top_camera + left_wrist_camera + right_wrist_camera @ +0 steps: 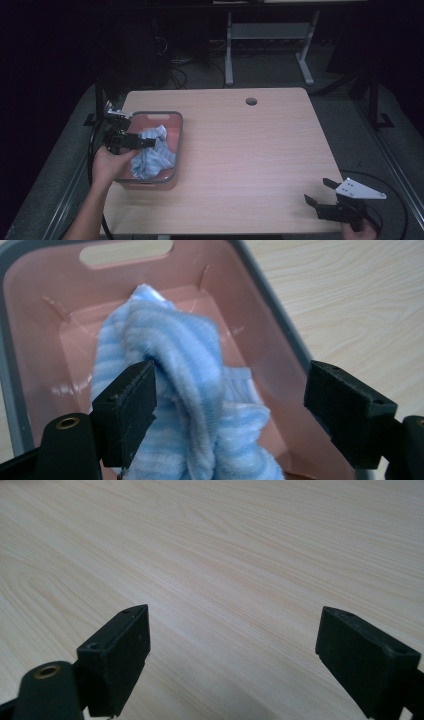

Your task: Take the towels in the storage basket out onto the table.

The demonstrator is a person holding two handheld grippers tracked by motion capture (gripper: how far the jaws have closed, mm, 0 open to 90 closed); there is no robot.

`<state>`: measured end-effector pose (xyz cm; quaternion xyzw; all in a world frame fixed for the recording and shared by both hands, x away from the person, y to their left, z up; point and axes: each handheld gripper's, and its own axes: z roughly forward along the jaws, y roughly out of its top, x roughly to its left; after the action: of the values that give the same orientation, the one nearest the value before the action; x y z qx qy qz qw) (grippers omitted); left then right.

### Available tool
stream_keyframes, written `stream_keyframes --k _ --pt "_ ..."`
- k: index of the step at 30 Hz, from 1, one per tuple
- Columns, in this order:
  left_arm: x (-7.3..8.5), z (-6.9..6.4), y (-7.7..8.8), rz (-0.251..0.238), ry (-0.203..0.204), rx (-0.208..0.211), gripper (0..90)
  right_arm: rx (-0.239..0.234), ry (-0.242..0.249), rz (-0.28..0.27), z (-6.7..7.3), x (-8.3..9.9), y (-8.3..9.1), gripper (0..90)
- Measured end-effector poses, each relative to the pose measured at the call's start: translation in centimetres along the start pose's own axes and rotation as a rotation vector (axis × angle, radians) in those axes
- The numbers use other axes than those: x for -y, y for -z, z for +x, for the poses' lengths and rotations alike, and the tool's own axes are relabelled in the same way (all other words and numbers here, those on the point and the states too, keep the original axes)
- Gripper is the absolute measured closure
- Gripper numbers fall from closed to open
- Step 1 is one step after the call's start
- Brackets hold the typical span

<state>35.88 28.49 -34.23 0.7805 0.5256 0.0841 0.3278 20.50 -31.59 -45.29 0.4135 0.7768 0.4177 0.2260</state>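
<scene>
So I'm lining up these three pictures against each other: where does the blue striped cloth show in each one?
High view: the blue striped cloth lies in the pink basket at the table's left, by the left hand-held gripper.
Left gripper view: centre, between the open jaws, one jaw touching it.
Right gripper view: not in it; bare wooden table ahead.
Shared landmark: the table's pale wood grain.
</scene>
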Motion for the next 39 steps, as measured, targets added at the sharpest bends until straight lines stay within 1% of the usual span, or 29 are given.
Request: stream_keyframes --k 1,2,4,5,8,10,12,15,17,18,19,20,21,24,26,30,34,37,39 --pt "0.1 0.1 -0.3 0.012 0.001 -0.006 20.5 -0.001 0.005 -0.002 0.0 0.0 0.0 13.7" --pt "0.2 0.1 -0.5 0.019 0.0 -0.021 20.5 -0.001 0.005 -0.003 0.0 0.0 0.0 13.7" --pt "0.5 0.4 -0.9 0.033 0.002 -0.032 20.9 -0.001 0.005 -0.003 0.0 0.0 0.1 13.6" --pt "0.6 0.5 -1.1 0.043 0.015 -0.034 20.8 -0.002 0.005 -0.004 0.0 0.0 0.1 13.7" --pt "0.9 0.9 -1.8 0.066 0.037 -0.038 20.7 -0.003 0.003 -0.004 0.0 0.0 0.0 13.7" --pt "1.1 1.1 -2.3 0.088 0.045 -0.037 20.8 -0.003 0.003 -0.004 0.0 0.0 0.0 13.7" --pt "1.2 1.0 -2.7 0.104 0.048 -0.036 21.9 -0.003 0.003 -0.004 0.0 0.0 0.0 13.7" --pt "1.2 1.0 -3.4 0.143 0.04 -0.037 23.1 -0.003 0.006 -0.004 0.0 0.0 0.1 13.7" --pt "1.2 0.9 -3.8 0.16 0.043 -0.045 27.4 -0.003 0.005 -0.005 0.0 0.0 0.1 13.6" --pt "1.2 0.9 -4.0 0.173 0.04 -0.042 31.0 -0.004 0.005 -0.005 0.0 0.0 0.1 13.7" --pt "1.2 0.8 -4.2 0.179 0.037 -0.048 34.0 -0.004 0.006 -0.006 0.0 0.0 0.1 13.7" --pt "1.1 0.7 -4.4 0.182 0.035 -0.056 35.3 -0.003 0.006 -0.005 0.0 0.0 0.1 13.7" --pt "1.1 0.7 -4.5 0.184 0.033 -0.059 38.3 -0.003 0.006 -0.005 -0.1 0.0 0.1 13.7" --pt "1.0 0.7 -4.9 0.192 0.032 -0.062 48.5 -0.003 0.006 -0.006 0.0 0.0 0.1 13.6" --pt "1.1 0.9 -5.2 0.206 0.04 -0.055 54.2 -0.002 0.004 -0.006 -0.1 0.0 0.2 13.7" --pt "1.2 1.2 -5.5 0.229 0.053 -0.051 61.5 -0.003 -0.002 -0.004 -0.1 0.0 0.2 13.7" --pt "1.2 1.2 -5.4 0.221 0.057 -0.061 67.3 -0.002 -0.001 -0.005 0.0 0.0 0.1 13.7" --pt "1.3 1.2 -5.3 0.213 0.064 -0.053 68.4 -0.001 -0.001 -0.006 0.0 0.0 0.1 13.7" --pt "1.5 1.2 -5.0 0.202 0.071 -0.038 69.6 0.001 0.001 -0.005 0.0 0.0 0.1 13.6"
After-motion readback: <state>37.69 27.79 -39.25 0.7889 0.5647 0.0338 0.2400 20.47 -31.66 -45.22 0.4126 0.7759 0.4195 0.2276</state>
